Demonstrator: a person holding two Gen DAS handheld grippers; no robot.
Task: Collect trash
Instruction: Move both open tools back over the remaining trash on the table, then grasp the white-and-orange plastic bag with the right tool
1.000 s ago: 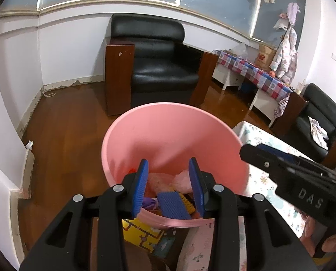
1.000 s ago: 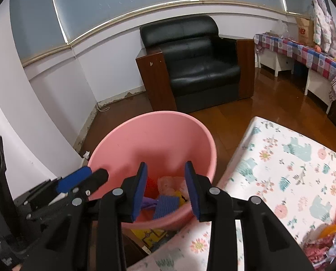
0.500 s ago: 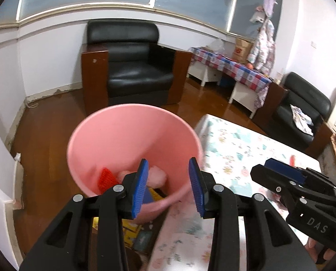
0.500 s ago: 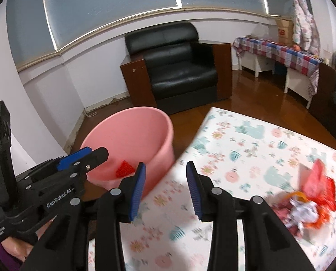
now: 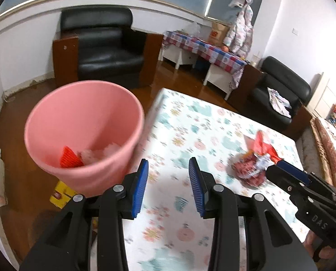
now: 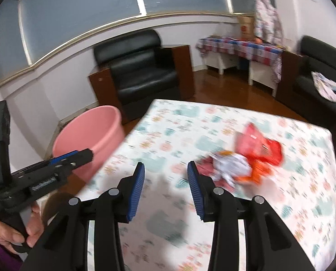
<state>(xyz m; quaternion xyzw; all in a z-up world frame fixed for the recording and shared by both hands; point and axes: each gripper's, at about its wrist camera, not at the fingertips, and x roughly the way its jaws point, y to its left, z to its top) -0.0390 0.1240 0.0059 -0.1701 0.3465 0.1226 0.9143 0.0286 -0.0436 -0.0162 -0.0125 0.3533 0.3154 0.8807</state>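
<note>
Left wrist view: the left tongs [image 5: 168, 176] are spread, with nothing between the blue pads [image 5: 140, 188]. They hang over the near left edge of the worktop [image 5: 190, 126], which carries a floral-print cloth. The pink bin [image 5: 84, 135] stands on the floor just beside the worktop's left edge, its mouth tilted toward the camera. Inside it, at the bottom, lie an orange ribbed piece [image 5: 69, 158] and a pale crumpled wad [image 5: 102, 151] just to its right; the rest of the contents are hidden by the near rim. A yellow box [image 5: 60, 195] lies on the floor by the bin's base. The trash pile [image 5: 256, 160], red wrappers and crumpled paper, sits on the right part of the worktop, well apart from the bin. The right tongs [image 5: 280, 167] enter from the right with their tip just beside the pile; whether they are spread cannot be told from here.

Right wrist view: the right tongs [image 6: 165, 178] are spread and empty, held above the worktop [image 6: 168, 122]. The trash pile [image 6: 244, 158] lies just right of and beyond the right pad, blurred: a red bag at the far side, white crumpled paper and orange scraps nearer. The pink bin [image 6: 89, 133] stands far left, off the worktop's edge; its inside is not visible here. The left tongs [image 6: 77, 155] cross in front of the bin, side-on.
</note>
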